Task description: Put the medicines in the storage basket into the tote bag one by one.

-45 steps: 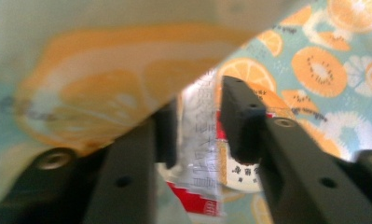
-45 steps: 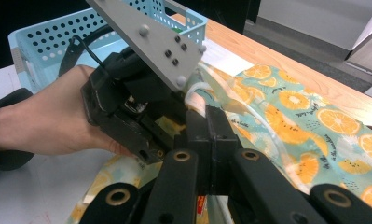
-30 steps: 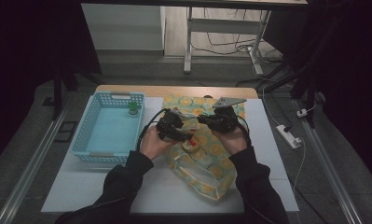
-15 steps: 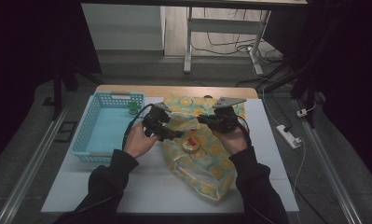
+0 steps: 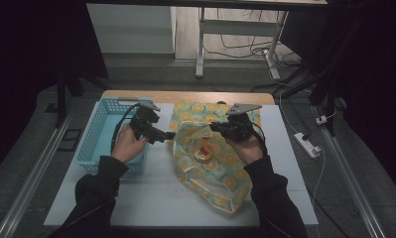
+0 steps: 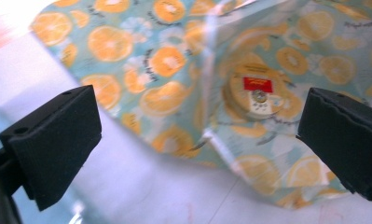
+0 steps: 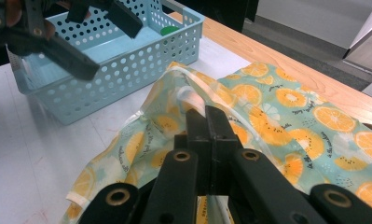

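Orange-print bag (image 5: 210, 163) lying at the centre of the high view, its mouth lifted toward the upper part, a round item with a red label (image 6: 257, 85) inside, seemingly a lid or tin, too blurred to name. Right gripper (image 5: 216, 127) clamped shut on the bag's clear rim, jaws pressed together around the plastic in the right gripper view. Left gripper (image 5: 168, 135) just left of the bag, jaws spread wide, holding nothing. Pale blue basket (image 5: 95, 133) at centre left, a small green object (image 7: 169, 30) inside. White table (image 5: 156, 193) underneath.
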Action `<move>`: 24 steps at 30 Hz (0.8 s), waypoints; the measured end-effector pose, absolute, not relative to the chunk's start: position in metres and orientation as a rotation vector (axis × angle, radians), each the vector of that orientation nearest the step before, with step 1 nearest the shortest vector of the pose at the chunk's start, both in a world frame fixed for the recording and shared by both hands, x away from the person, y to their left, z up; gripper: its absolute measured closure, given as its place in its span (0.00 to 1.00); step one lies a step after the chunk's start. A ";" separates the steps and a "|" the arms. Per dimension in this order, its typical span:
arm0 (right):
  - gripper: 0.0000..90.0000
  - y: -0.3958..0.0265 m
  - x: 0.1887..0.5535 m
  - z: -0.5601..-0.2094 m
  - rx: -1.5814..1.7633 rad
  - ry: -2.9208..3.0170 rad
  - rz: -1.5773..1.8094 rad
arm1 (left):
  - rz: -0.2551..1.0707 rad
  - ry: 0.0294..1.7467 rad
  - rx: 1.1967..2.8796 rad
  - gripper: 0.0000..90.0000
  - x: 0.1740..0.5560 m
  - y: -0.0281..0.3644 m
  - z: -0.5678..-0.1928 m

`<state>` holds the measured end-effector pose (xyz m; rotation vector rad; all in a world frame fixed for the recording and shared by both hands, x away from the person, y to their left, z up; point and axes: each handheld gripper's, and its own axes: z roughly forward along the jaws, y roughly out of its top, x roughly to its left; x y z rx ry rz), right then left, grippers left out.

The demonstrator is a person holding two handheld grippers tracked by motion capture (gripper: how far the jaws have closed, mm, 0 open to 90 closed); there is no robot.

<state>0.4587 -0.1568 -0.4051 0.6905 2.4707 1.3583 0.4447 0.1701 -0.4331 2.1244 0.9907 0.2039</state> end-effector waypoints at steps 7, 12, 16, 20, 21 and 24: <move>1.00 -0.157 0.459 -0.405 0.690 2.470 1.359 | 0.248 1.048 2.100 0.00 0.447 0.199 -0.434; 1.00 -0.157 0.459 -0.405 0.690 2.471 1.358 | 0.252 1.074 2.072 0.00 0.453 0.216 -0.436; 1.00 -0.157 0.459 -0.405 0.689 2.471 1.359 | 0.297 1.119 2.075 0.00 0.458 0.226 -0.440; 1.00 -0.157 0.459 -0.405 0.688 2.471 1.359 | 0.309 1.161 2.051 0.00 0.465 0.236 -0.445; 1.00 -0.157 0.459 -0.405 0.689 2.471 1.359 | 0.311 1.172 2.051 0.00 0.467 0.238 -0.446; 1.00 -0.157 0.459 -0.405 0.689 2.471 1.360 | 0.337 1.200 2.041 0.00 0.473 0.244 -0.448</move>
